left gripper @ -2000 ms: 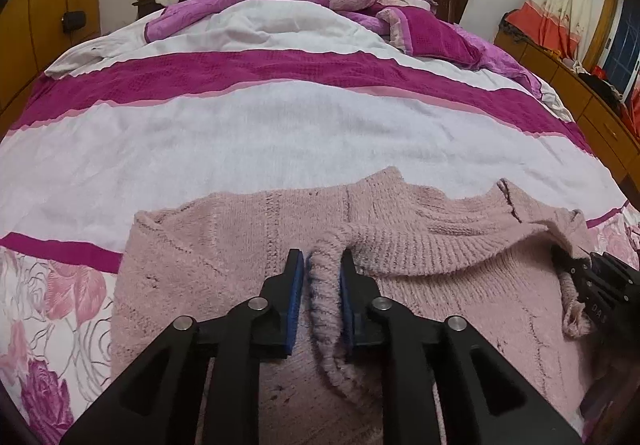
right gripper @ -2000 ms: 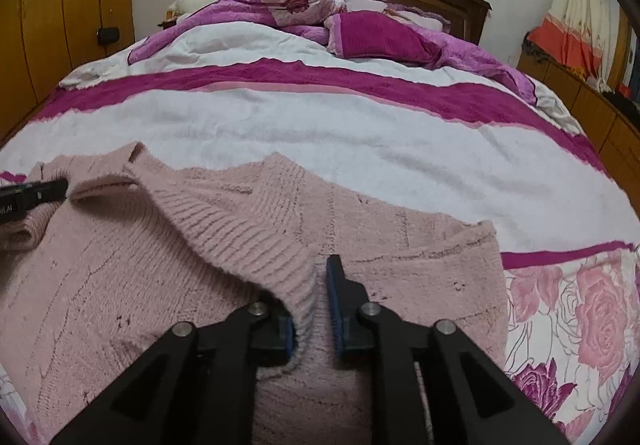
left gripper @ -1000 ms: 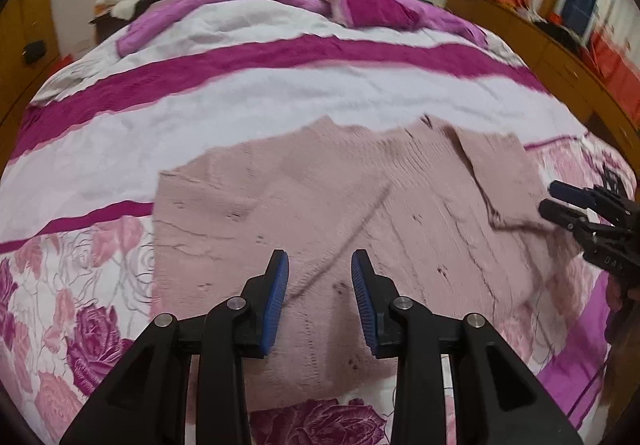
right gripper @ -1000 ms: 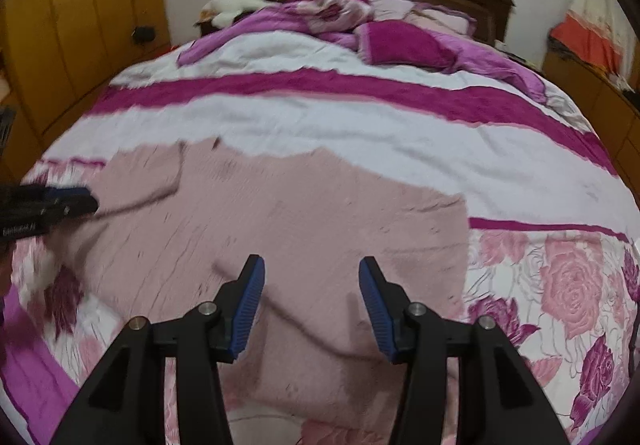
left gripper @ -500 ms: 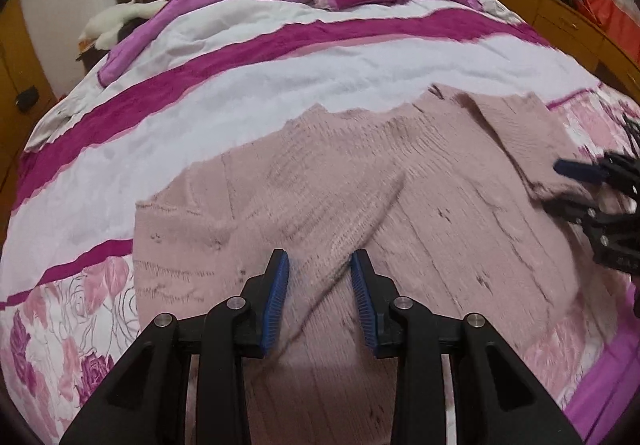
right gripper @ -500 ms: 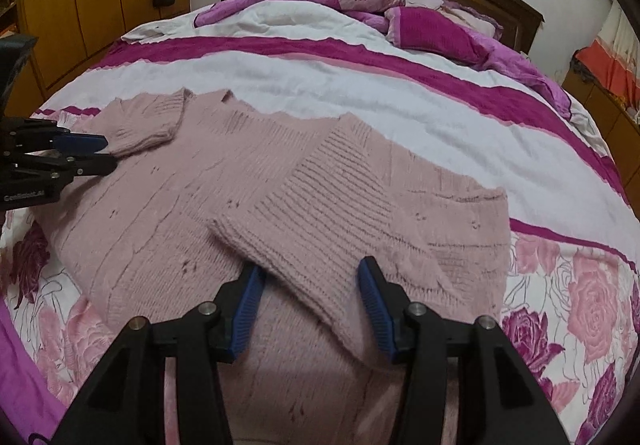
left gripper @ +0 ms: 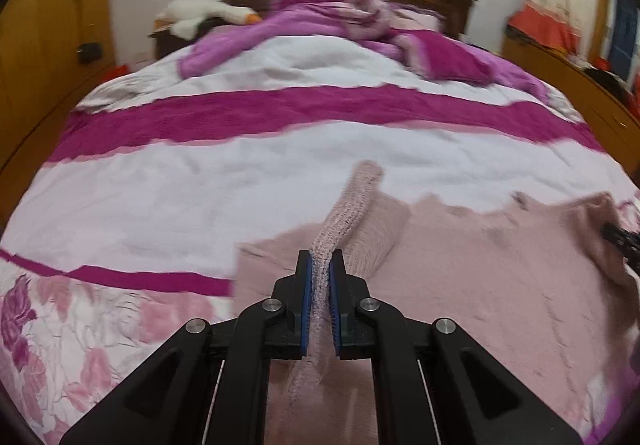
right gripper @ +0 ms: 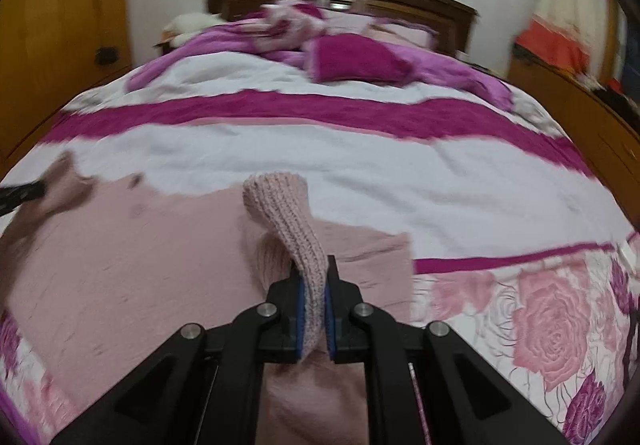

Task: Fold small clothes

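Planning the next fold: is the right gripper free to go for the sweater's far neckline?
Probably not: the right gripper has just closed its jaws on the pink sweater, pinching a ribbed fold.

No legible text, label, brand, number or sign is showing in either wrist view; motion blur is obscuring fine detail.

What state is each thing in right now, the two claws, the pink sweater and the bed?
Left claw: shut on a ribbed sweater fold.
Right claw: shut on another ribbed fold.
Pink sweater: spread on the bed, pinched up at both claws.
Bed cover: spread out, rumpled near the headboard.
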